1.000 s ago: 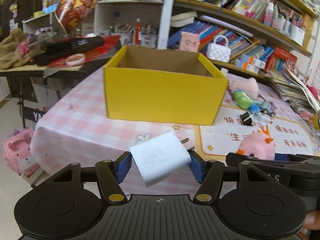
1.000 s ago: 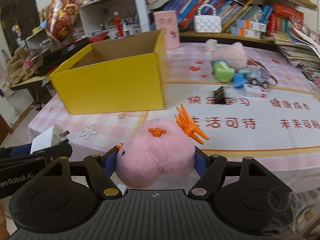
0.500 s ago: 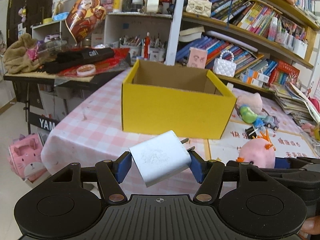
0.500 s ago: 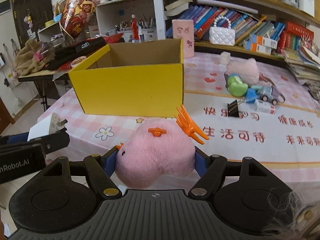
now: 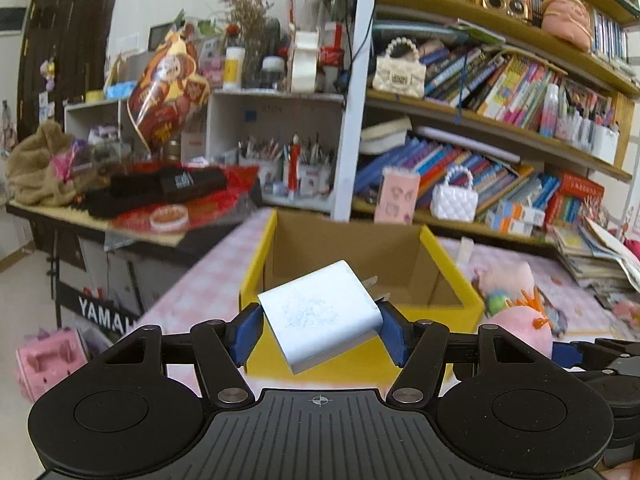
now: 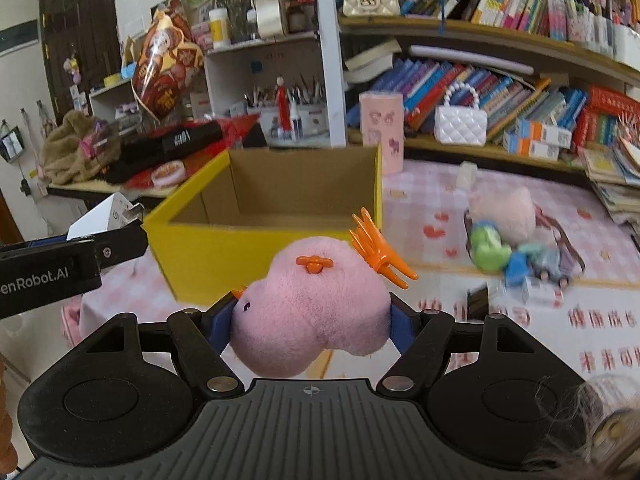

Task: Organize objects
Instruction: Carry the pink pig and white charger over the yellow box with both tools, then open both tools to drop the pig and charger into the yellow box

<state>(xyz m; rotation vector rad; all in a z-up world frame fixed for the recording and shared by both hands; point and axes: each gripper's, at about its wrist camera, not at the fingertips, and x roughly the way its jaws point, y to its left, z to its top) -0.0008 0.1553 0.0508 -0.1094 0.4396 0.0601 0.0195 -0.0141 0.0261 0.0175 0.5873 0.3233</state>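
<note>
My left gripper [image 5: 320,330] is shut on a white charger plug [image 5: 320,316], tilted, its metal prongs pointing toward the open yellow cardboard box [image 5: 352,364] just ahead. My right gripper [image 6: 310,320] is shut on a pink plush toy [image 6: 308,312] with orange plastic spikes, held in front of the same yellow box [image 6: 224,252]. The box interior looks bare where it shows. From the right wrist view the left gripper with the charger plug [image 6: 102,220] appears at the left edge. The pink plush [image 5: 520,328] shows at the right of the left wrist view.
The pink checked tablecloth [image 6: 432,200] carries another pink plush [image 6: 504,212], a green toy [image 6: 488,250], a toy car [image 6: 548,264] and a binder clip [image 6: 478,300]. Bookshelves [image 5: 500,92] stand behind. A cluttered side table [image 5: 132,208] lies to the left.
Both grippers have risen and tilted up with their objects still held. The yellow box now sits closer and lower in both views, and its inside shows more.
</note>
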